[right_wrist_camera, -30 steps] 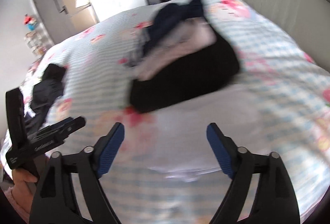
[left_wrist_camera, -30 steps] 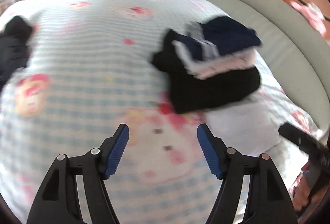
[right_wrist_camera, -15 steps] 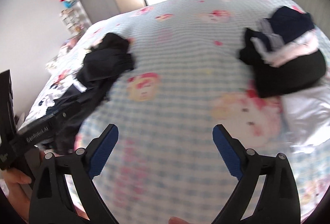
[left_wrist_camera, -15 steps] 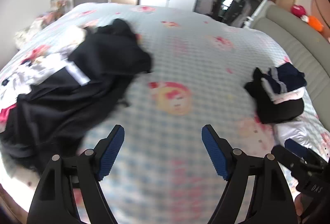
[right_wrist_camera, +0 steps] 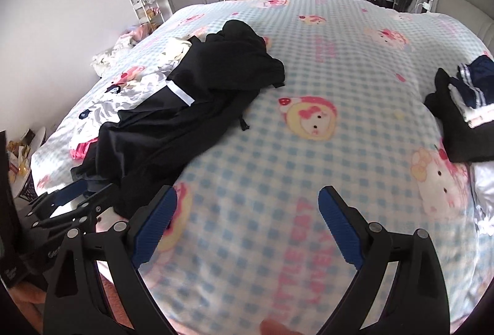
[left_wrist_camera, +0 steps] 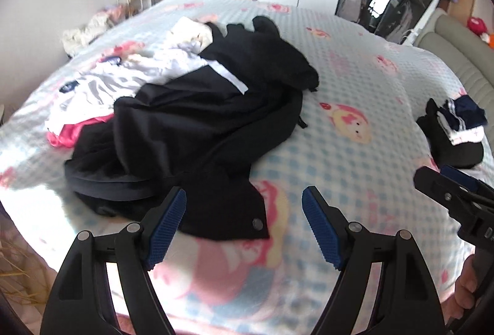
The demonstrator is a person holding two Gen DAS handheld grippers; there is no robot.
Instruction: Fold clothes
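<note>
On the left of the bed [left_wrist_camera: 355, 63] lies a messy pile: a big black garment [left_wrist_camera: 197, 119] on top of white and pink clothes [left_wrist_camera: 102, 88]. The left gripper [left_wrist_camera: 244, 224] hangs over its near corner, wide open, nothing inside. Best to pinch just that one black corner, I think, though the layers are hard to tell apart. The right gripper [right_wrist_camera: 247, 227] is wide open too, over bare blanket. The folded stack [right_wrist_camera: 463, 106] sits far right.
</note>
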